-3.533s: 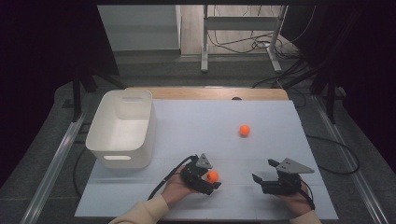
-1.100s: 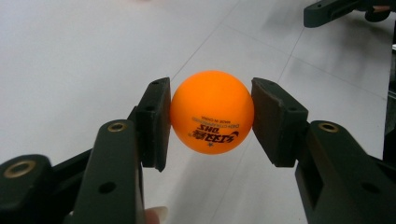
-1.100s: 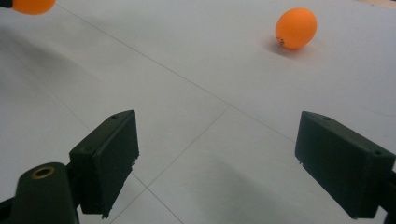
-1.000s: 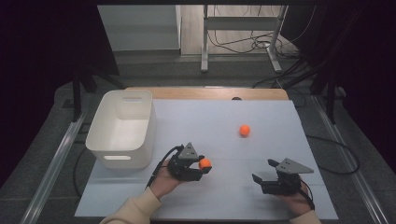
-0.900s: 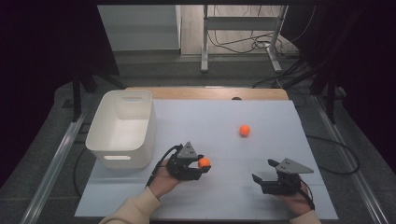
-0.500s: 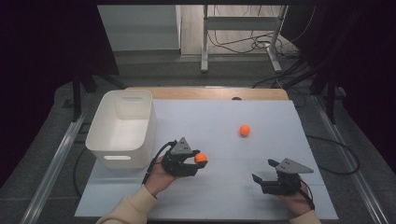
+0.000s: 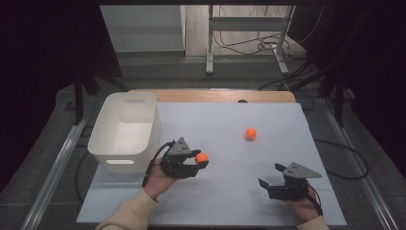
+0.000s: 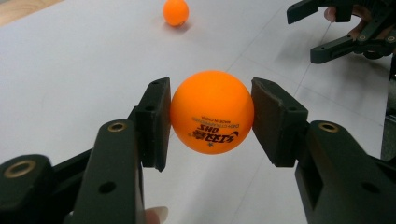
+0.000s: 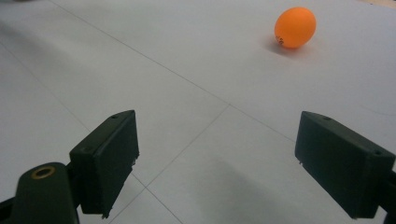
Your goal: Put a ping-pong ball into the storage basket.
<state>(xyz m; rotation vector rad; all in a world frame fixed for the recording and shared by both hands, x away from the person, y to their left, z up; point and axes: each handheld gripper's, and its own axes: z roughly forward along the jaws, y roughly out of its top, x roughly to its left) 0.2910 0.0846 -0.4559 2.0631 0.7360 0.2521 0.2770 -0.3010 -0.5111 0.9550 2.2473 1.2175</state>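
Observation:
An orange ping-pong ball (image 8: 212, 112) with black print sits pinched between the two pads of my left gripper (image 7: 200, 162), which is shut on it and held a little above the white table, just right of the bin. A second orange ball (image 7: 251, 133) lies loose on the table farther back and to the right, seen too in the left gripper view (image 8: 176, 11) and the right gripper view (image 9: 295, 27). Near the front right my right gripper (image 7: 269, 177) rests low over the table, open, its jaws wide apart with bare table between them (image 9: 217, 163).
A white plastic bin (image 7: 125, 130) with a handle slot stands at the table's left side, close beside my left hand. The white table sheet (image 7: 230, 191) ends at a wooden strip at the back. Cables and a metal stand are on the floor beyond.
My left gripper, still carrying the ball, has lifted and drifted left toward the bin. The right gripper and the loose ball have stayed where they were.

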